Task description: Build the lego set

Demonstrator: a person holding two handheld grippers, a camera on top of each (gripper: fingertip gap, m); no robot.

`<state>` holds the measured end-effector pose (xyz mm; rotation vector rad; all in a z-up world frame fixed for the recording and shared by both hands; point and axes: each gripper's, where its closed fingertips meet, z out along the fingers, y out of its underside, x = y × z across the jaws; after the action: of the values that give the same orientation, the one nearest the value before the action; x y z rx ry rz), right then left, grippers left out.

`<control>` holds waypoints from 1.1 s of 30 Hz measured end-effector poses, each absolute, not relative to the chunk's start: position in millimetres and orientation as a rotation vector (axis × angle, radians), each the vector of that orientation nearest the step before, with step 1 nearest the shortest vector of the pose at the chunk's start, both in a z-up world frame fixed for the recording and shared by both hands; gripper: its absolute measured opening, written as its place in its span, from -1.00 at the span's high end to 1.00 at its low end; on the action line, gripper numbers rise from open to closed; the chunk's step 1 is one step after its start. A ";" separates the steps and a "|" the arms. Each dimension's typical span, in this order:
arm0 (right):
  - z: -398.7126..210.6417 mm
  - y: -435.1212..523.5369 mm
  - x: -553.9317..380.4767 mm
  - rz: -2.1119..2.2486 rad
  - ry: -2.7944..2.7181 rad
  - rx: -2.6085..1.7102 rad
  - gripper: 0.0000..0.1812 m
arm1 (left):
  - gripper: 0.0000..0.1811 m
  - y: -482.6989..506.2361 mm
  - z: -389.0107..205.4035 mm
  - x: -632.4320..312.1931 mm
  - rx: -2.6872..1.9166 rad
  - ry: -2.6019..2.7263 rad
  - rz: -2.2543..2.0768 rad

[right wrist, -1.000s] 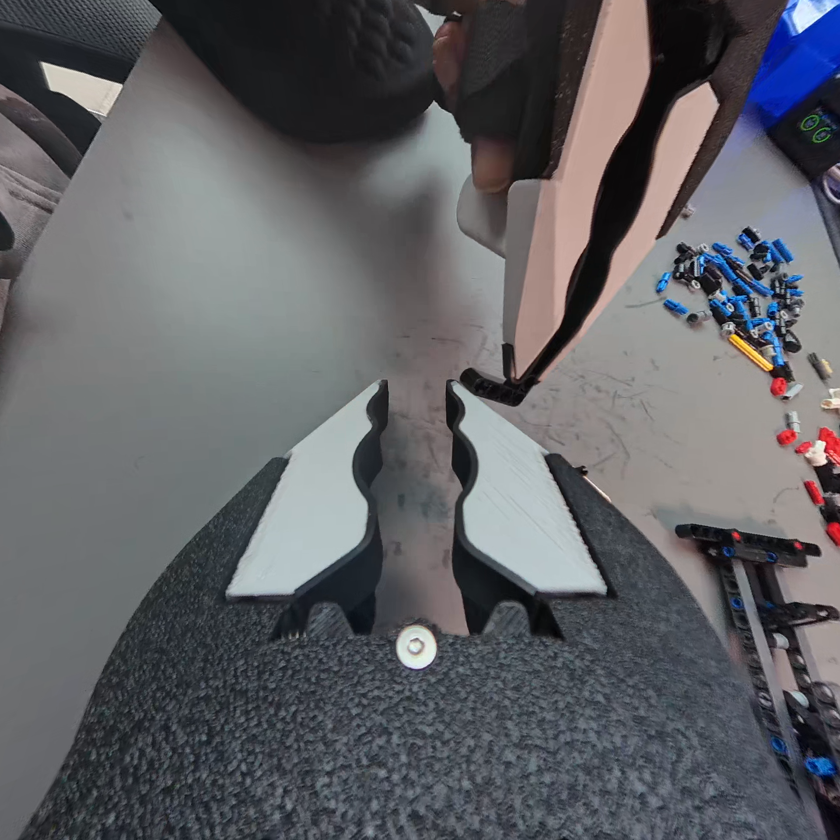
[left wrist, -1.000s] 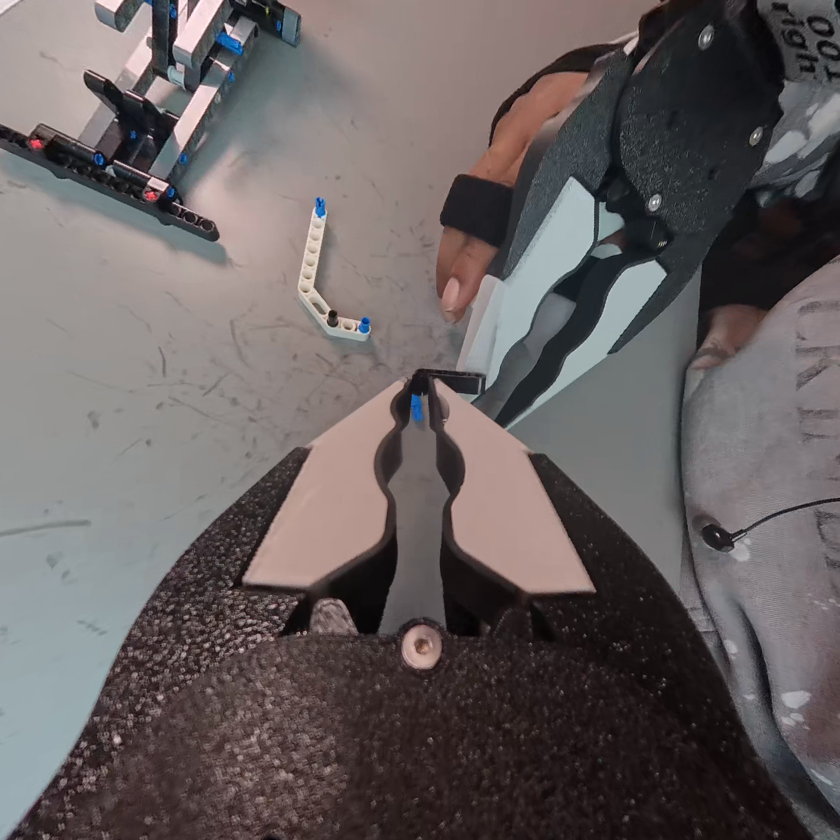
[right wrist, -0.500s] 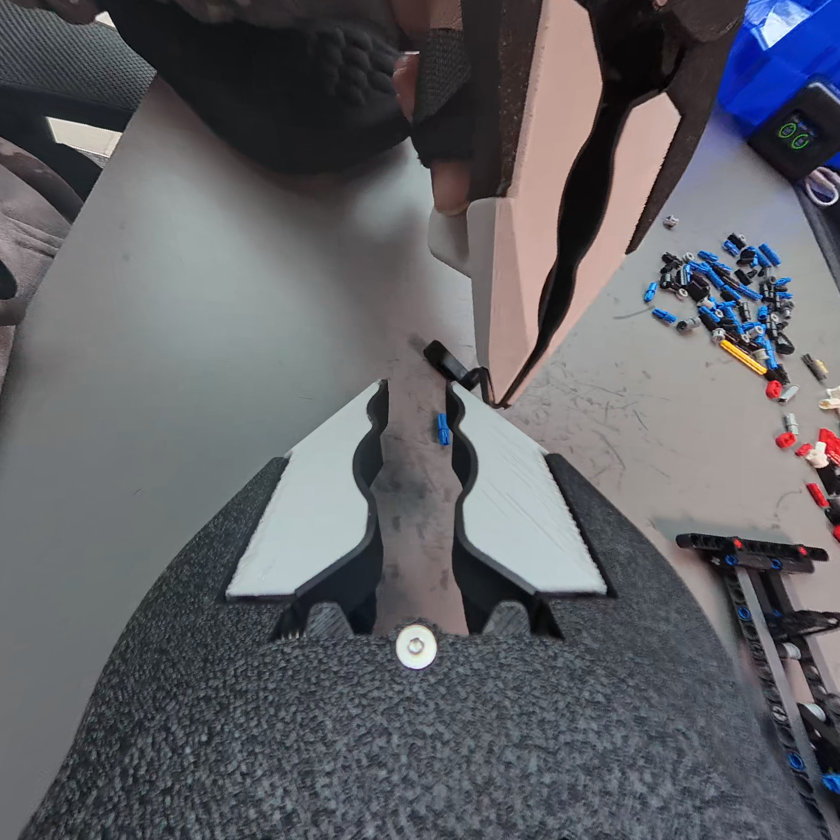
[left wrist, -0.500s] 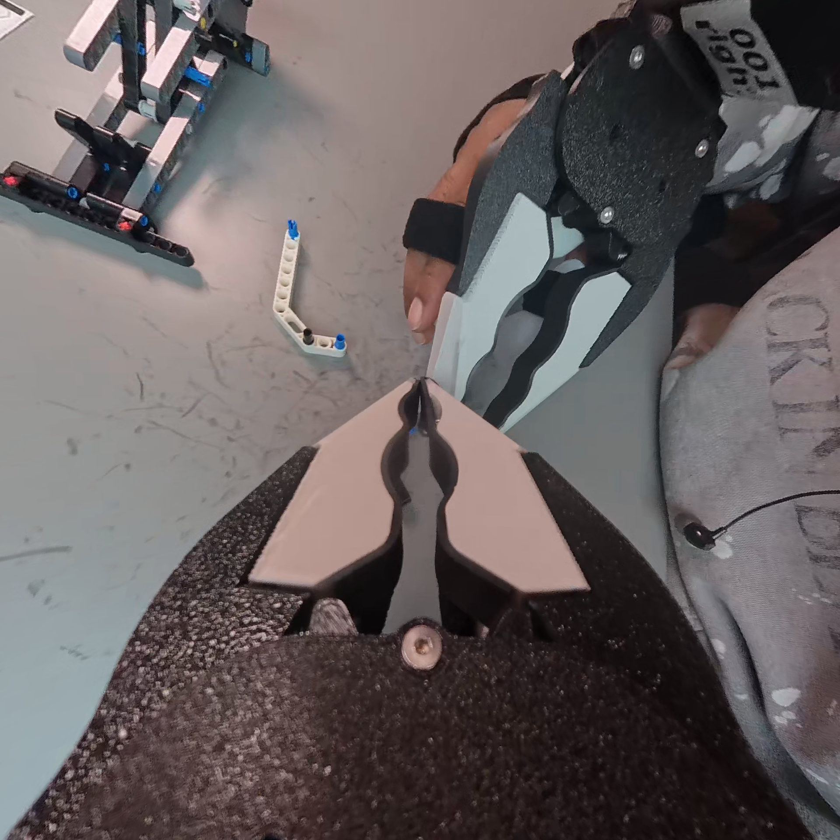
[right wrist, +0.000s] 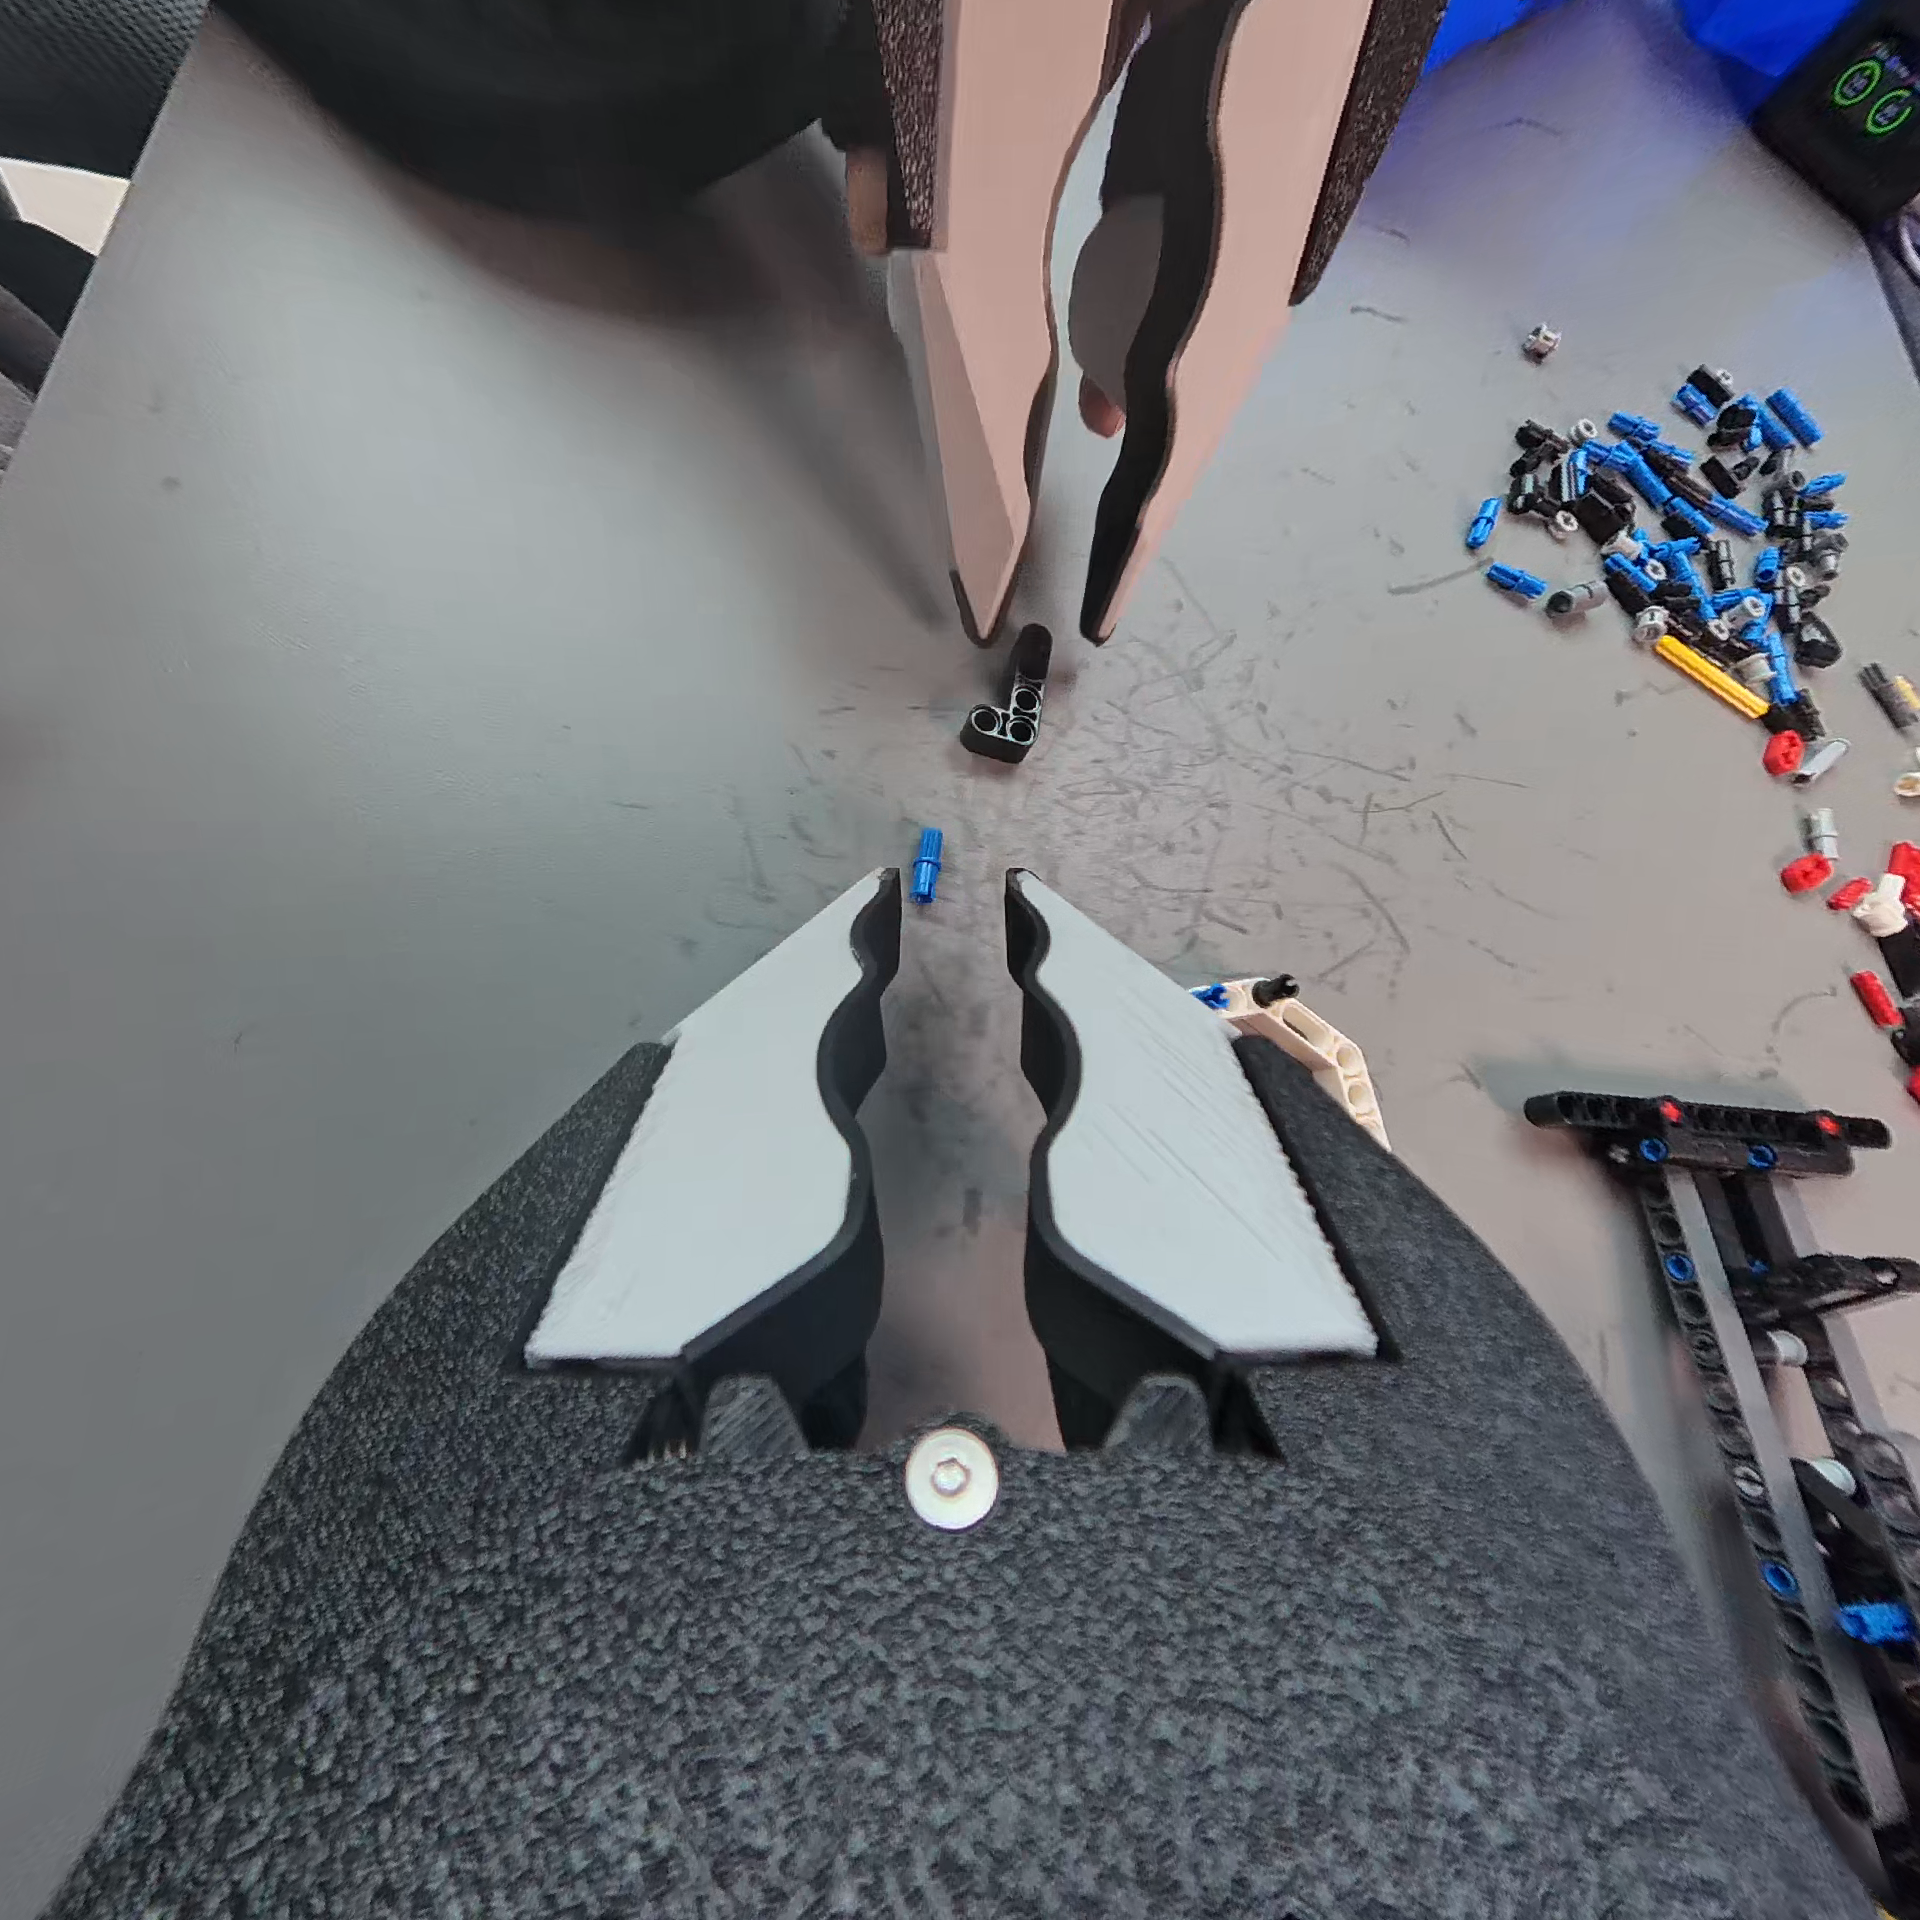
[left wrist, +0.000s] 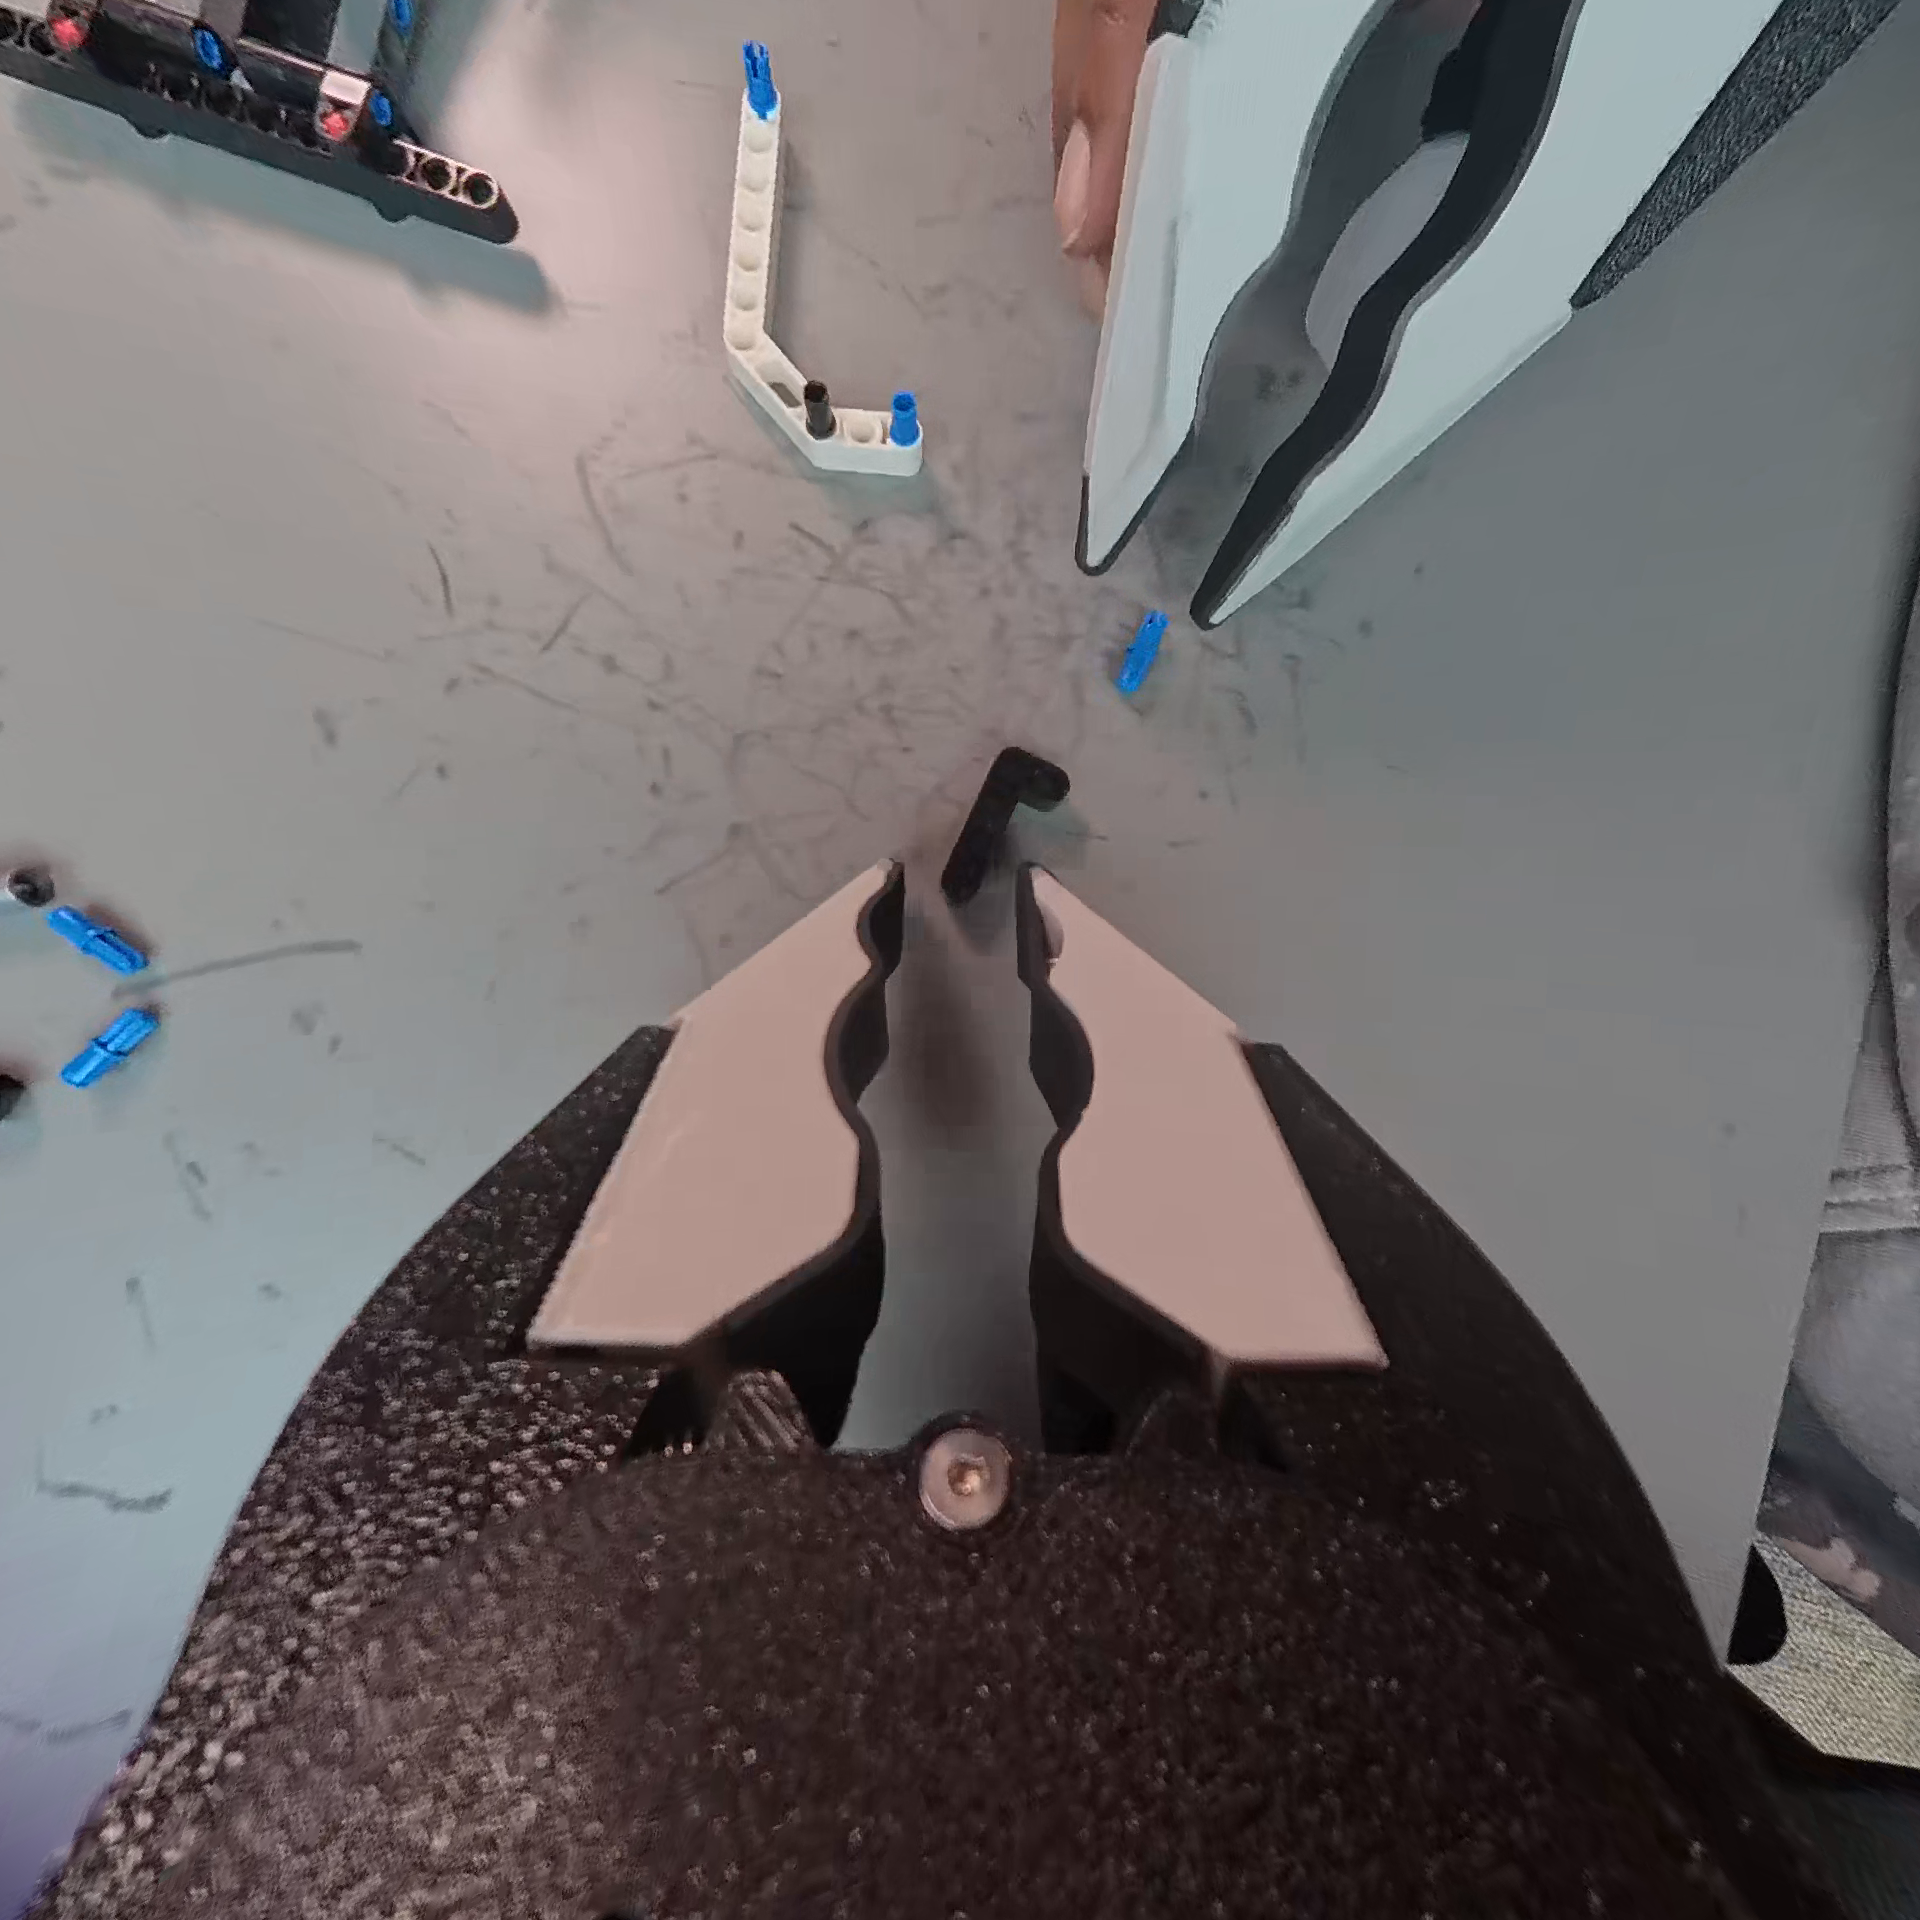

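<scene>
Grey table (left wrist: pixel 364 675) — one black L-piece (left wrist: pixel 1003 821), one blue pin (left wrist: pixel 1141 651) between two parted, empty tools.

My small black L-shaped piece (right wrist: pixel 1006 704) lies flat on the scratched grey table (right wrist: pixel 416 727), holes up; the loose blue pin (right wrist: pixel 924 864) lies near it, apart.

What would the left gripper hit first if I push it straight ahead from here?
Probably the small black L-shaped piece lying on the table just beyond the open left gripper; the loose blue pin lies farther on, to the right. Height unclear.
</scene>
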<state>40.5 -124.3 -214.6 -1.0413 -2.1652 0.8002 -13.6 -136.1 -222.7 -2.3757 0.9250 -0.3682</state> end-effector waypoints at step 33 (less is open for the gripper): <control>-224.2 -130.2 40.0 0.765 -2.261 -1.201 0.90 | 0.66 -138.4 -226.4 31.0 -2.216 1.206 -0.461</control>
<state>40.0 -130.2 -224.2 -1.2014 -2.2609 0.7652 31.0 -138.4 -226.4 -2.2158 1.2057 -0.4607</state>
